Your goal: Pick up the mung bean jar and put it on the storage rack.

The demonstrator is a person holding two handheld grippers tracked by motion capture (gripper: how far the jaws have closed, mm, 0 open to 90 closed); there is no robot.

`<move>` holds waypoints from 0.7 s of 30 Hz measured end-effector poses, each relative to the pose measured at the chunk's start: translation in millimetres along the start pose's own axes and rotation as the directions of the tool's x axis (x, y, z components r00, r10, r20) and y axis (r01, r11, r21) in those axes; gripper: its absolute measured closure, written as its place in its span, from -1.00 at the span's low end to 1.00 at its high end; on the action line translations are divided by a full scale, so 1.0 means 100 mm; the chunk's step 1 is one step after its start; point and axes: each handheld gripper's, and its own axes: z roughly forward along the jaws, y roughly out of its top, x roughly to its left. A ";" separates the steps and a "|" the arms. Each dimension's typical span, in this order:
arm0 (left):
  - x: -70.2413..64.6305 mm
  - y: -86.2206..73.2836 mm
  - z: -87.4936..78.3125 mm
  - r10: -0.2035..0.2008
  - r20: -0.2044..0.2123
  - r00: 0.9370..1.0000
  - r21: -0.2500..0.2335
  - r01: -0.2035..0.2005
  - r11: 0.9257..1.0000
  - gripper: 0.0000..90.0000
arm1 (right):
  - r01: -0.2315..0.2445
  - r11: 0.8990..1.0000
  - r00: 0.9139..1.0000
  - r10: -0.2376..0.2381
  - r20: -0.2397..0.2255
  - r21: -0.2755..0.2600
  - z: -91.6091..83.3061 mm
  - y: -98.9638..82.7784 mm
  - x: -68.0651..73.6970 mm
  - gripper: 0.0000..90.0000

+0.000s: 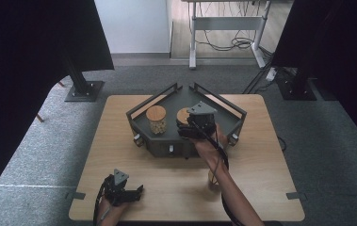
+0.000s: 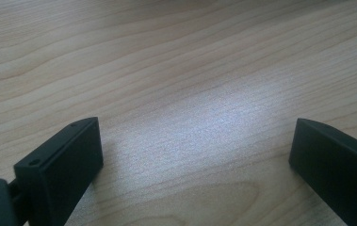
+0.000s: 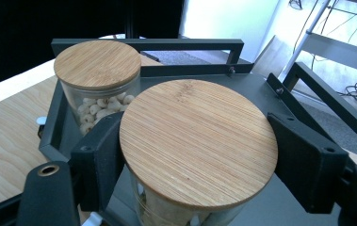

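Right gripper view: right tongs (image 3: 199,155) clamp a bamboo-lidded jar (image 3: 198,141); left tongs (image 2: 195,165) gape over the table (image 2: 166,70).

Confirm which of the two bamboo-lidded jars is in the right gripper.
The near jar, clamped by the right gripper; the other jar stands free behind it in the tray.

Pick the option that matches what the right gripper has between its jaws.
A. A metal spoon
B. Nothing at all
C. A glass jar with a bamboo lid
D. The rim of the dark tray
C: in the right gripper view the right gripper has its two black jaws pressed on either side of a glass jar with a bamboo lid, above the dark tray.
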 end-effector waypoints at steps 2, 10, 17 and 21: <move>0.00 0.00 0.00 0.000 0.000 1.000 0.000 0.000 1.000 -0.93 | 0.003 1.000 1.000 -0.003 0.002 0.002 0.02 0.01 0.00 -0.48; 0.00 0.00 0.00 0.000 0.000 1.000 0.000 0.000 1.000 -0.93 | 0.005 1.000 1.000 -0.005 0.016 0.010 0.12 0.00 -0.01 -0.48; 0.00 0.00 0.00 0.001 -0.001 1.000 0.000 -0.001 1.000 -0.94 | 0.007 1.000 1.000 -0.007 0.018 0.018 0.20 -0.01 0.00 -0.48; 0.00 0.00 0.00 0.002 -0.001 1.000 0.000 -0.002 1.000 -0.93 | 0.003 1.000 1.000 -0.003 0.018 0.026 0.25 -0.02 0.00 -0.48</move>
